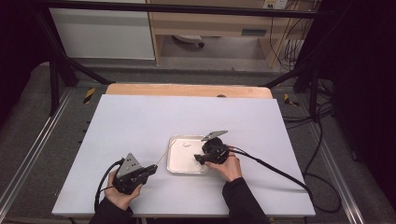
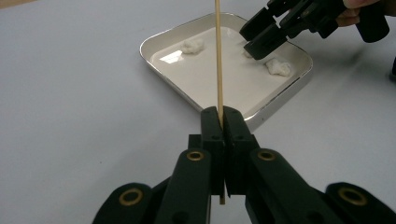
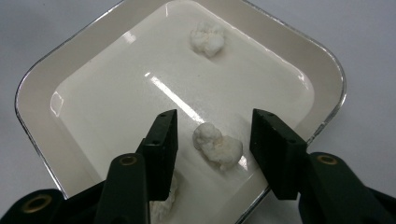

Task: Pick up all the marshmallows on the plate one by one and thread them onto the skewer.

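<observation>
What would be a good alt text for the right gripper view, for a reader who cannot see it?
The right gripper reaches into a square white tray, its two black jaws standing apart on either side of a small white lump without touching it. Another lump lies near the tray's far corner, and a third sits partly hidden under one jaw.

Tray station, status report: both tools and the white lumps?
Left tool shut on skewer. Right tool open, straddling a white lump in tray, not pinching. Nothing in the way.
</observation>
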`<act>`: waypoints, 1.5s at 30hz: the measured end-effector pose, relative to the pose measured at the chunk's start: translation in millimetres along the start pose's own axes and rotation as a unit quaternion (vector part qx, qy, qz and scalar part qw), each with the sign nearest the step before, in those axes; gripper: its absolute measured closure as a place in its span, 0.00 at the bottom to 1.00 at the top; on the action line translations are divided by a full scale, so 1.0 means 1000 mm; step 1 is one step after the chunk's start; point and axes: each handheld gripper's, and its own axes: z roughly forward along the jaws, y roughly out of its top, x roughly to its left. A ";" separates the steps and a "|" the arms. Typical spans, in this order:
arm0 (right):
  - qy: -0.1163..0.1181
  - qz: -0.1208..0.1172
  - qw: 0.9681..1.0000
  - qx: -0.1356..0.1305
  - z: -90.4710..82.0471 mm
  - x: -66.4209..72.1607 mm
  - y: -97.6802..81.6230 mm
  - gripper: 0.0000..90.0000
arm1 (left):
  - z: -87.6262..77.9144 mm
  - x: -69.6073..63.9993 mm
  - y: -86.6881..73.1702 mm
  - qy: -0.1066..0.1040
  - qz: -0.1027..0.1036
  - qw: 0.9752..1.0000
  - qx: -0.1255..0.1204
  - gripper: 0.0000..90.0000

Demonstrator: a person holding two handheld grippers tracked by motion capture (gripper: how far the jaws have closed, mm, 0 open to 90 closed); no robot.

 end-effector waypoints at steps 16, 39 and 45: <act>0.013 0.027 0.999 -0.030 -0.011 -0.004 -0.007 0.82 | -0.001 -0.003 -0.001 -0.001 -0.002 1.000 -0.015 0.98; 0.147 0.085 0.961 -0.216 -0.081 0.000 0.020 0.83 | 0.003 -0.015 0.001 -0.023 0.013 0.999 -0.041 0.98; 0.166 0.091 0.954 -0.231 -0.078 0.006 0.029 0.82 | 0.005 -0.016 0.001 -0.030 0.021 0.998 -0.049 0.98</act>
